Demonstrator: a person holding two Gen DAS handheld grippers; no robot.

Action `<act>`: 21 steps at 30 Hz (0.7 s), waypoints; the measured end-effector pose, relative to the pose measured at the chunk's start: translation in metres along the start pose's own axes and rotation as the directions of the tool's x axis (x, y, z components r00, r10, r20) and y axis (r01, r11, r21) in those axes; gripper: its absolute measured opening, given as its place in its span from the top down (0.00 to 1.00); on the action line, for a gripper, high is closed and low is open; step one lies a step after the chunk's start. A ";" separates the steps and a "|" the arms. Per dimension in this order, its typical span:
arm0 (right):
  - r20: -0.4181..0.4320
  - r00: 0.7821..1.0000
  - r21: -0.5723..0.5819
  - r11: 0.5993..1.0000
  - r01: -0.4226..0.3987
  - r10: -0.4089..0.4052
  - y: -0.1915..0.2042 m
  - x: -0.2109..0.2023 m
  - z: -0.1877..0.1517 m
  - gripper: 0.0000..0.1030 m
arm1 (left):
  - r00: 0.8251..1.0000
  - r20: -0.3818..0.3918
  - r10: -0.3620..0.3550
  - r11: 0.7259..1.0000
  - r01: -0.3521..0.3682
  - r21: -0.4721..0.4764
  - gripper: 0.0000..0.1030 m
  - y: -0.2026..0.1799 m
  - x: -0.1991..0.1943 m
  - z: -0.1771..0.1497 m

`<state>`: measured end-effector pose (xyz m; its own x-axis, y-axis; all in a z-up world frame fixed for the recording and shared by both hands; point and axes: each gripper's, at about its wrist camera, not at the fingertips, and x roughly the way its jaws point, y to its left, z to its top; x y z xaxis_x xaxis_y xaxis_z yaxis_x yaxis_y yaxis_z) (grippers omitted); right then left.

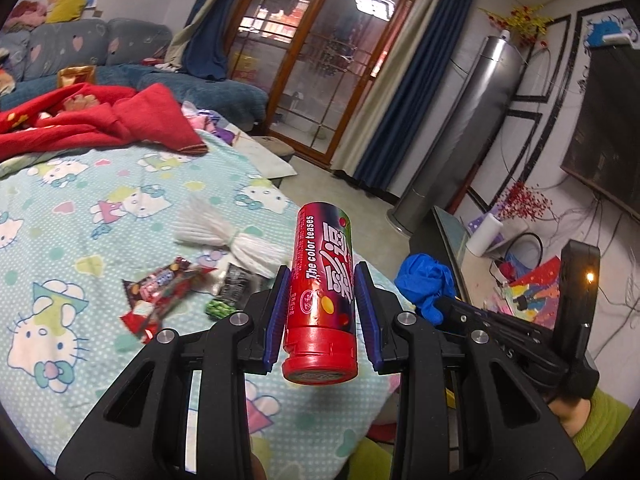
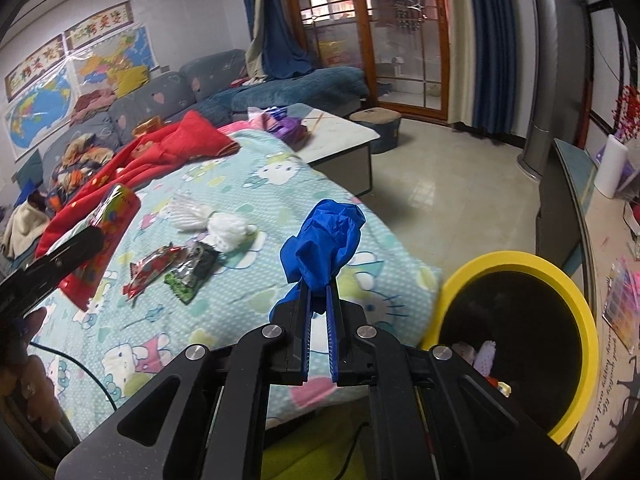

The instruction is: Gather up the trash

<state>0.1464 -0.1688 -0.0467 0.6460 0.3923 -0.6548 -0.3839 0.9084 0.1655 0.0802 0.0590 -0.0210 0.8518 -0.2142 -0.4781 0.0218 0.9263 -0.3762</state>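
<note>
My left gripper [image 1: 322, 276] is shut on a red candy tube [image 1: 322, 280] and holds it upright above the Hello Kitty blanket [image 1: 80, 208]. The tube [image 2: 106, 236] and left gripper also show at the left of the right wrist view. My right gripper [image 2: 318, 292] is shut on a crumpled blue plastic bag [image 2: 324, 240], held in the air over the blanket's edge; the bag also shows in the left wrist view [image 1: 426, 280]. A yellow-rimmed black bin [image 2: 520, 268] stands at the right, below the gripper. On the blanket lie a red wrapper [image 2: 154, 268], a dark green wrapper [image 2: 192, 276] and a white bundle [image 2: 212, 224].
A red quilt [image 2: 160, 152] lies across the far side of the blanket. A low table [image 2: 340, 136] stands beyond it, a sofa [image 2: 200, 92] behind. A TV cabinet [image 2: 568, 184] with a paper roll [image 2: 612, 168] runs along the right wall.
</note>
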 end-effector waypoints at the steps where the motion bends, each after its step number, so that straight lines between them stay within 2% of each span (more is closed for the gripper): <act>1: 0.003 1.000 0.008 1.000 0.004 -0.004 -0.004 -0.001 0.000 0.93 | 1.000 -0.003 -0.007 1.000 0.007 0.011 0.75 -0.004 0.001 -0.001; 12: 0.021 0.998 0.069 0.996 0.050 -0.052 -0.034 -0.011 -0.007 0.93 | 0.997 -0.041 -0.071 0.993 0.075 0.093 0.75 -0.045 0.016 -0.010; 21: 0.043 0.994 0.119 0.989 0.092 -0.098 -0.062 -0.021 -0.015 0.93 | 0.992 -0.084 -0.095 0.982 0.107 0.154 0.75 -0.071 0.031 -0.020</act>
<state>0.1471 -0.2357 -0.0540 0.7083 0.3077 -0.6353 -0.2418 0.9513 0.1912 0.0949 -0.0196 -0.0245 0.7988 -0.3267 -0.5051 0.1937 0.9346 -0.2983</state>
